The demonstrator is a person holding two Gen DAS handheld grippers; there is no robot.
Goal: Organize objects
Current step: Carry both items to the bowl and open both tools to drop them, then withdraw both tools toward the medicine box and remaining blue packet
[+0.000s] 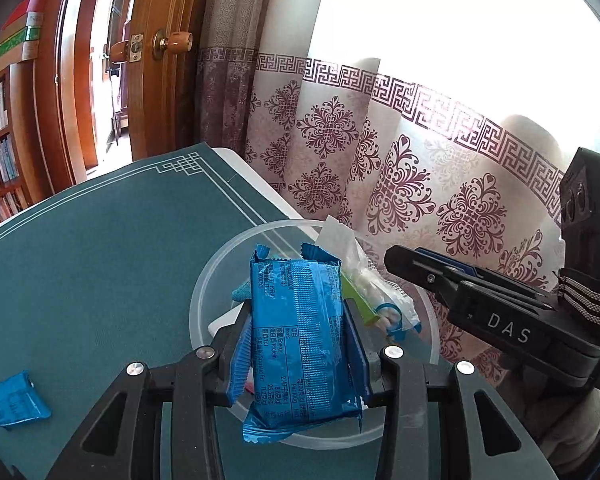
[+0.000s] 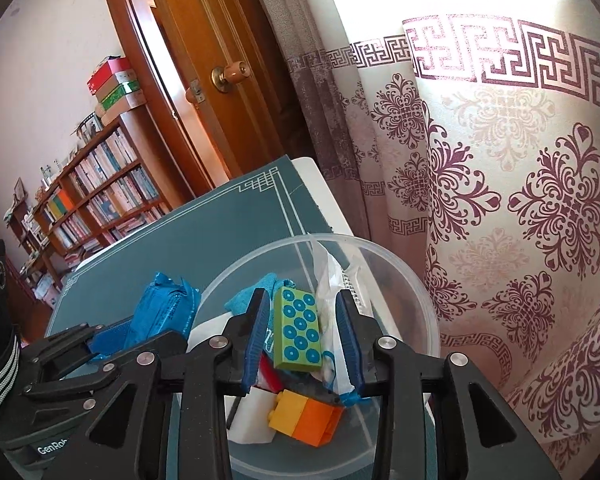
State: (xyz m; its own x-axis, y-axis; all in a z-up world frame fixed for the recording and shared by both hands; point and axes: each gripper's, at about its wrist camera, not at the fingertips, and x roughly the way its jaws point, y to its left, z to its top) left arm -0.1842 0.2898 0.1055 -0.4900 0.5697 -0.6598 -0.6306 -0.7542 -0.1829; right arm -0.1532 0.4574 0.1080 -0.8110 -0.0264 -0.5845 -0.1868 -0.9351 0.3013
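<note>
Holding the blue snack pack (image 1: 300,344) tight in my left gripper (image 1: 296,354), long way pointing far, right over the clear bowl (image 1: 204,292). My right gripper (image 2: 302,344) hangs a little open around the green block (image 2: 299,332).

A wooden door (image 2: 204,92) stands ajar, with a brass-and-tan round knob (image 2: 230,74) on it. To its left, a wooden bookcase (image 2: 100,196) packed with books runs along a pale wall (image 2: 48,60), and boxes (image 2: 116,86) are stacked on top of it. On the right, a cream curtain (image 2: 500,200) with maroon floral medallions and a key-pattern band hangs over a window (image 1: 460,20) that glows with strong daylight. A white table (image 1: 260,184) under a dark teal mat (image 1: 120,248) with thin white border lines fills the foreground.
</note>
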